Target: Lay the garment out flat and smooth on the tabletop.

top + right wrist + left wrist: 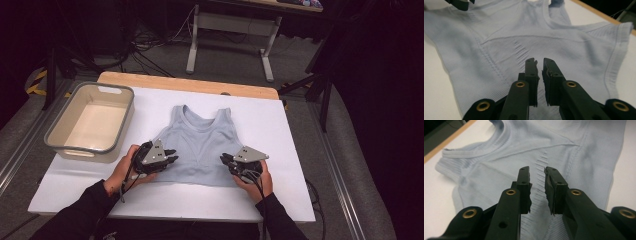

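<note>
Hovering at lower centre over pale blue ribbed knit tank top, left gripper and right gripper slightly parted, empty; risking bunching or uneven pinches.

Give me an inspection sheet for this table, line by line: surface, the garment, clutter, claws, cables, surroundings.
Surface: white board on a wooden table.
Job's things: pale blue tank top lying flat, neckline away from the person.
Clutter: grey bin at the left, nothing seen in it.
Grippers: left claw and right claw over the top's lower edges, jaws slightly apart, no cloth between them.
Cables: one trailing from each claw; more on the floor behind.
Surroundings: dark room, grey table legs beyond.
</note>
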The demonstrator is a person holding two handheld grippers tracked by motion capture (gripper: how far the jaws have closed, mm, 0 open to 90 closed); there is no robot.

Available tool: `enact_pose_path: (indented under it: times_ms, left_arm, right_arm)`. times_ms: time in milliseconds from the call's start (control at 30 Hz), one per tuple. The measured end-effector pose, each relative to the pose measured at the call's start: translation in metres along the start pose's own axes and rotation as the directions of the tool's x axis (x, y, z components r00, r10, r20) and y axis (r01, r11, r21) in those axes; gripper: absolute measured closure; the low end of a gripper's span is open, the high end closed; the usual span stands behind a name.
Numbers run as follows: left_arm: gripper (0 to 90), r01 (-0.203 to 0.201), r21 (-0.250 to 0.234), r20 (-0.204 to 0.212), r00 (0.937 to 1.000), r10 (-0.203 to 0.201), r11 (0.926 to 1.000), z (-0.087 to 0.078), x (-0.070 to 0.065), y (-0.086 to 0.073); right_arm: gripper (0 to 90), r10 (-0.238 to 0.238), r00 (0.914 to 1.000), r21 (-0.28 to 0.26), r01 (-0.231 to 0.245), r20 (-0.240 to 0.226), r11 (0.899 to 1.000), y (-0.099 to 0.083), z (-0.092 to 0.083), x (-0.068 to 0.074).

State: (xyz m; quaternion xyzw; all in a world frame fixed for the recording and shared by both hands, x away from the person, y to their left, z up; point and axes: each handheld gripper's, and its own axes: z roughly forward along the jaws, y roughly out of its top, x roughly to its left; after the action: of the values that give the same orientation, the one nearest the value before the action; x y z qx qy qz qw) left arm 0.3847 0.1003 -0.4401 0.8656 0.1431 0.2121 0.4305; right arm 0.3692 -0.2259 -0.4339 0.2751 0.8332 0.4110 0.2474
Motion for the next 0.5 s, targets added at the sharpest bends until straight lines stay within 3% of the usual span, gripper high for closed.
enact_pose_path:
  times_ms: [233, 333, 500]
  left_arm:
    - [69.5, -0.02, -0.037, -0.016, 0.9997, 0.02, 0.9991, -0.007, 0.0, 0.003]
    - [63.0, -0.024, -0.049, -0.032, 0.9992, 0.022, 0.9985, -0.009, 0.0, 0.003]
    - [55.5, -0.001, -0.077, -0.051, 0.9987, -0.003, 0.997, -0.013, 0.002, 0.002]
  right_arm:
    - [78.4, 0.012, 0.9992, -0.063, -0.01, 0.037, 0.998, 0.003, -0.01, -0.005]
    - [74.9, 0.022, 0.9985, -0.09, -0.017, 0.051, 0.996, 0.003, -0.014, -0.007]
    - [68.7, 0.03, 0.9974, -0.117, -0.022, 0.065, 0.993, 0.004, -0.018, -0.009]
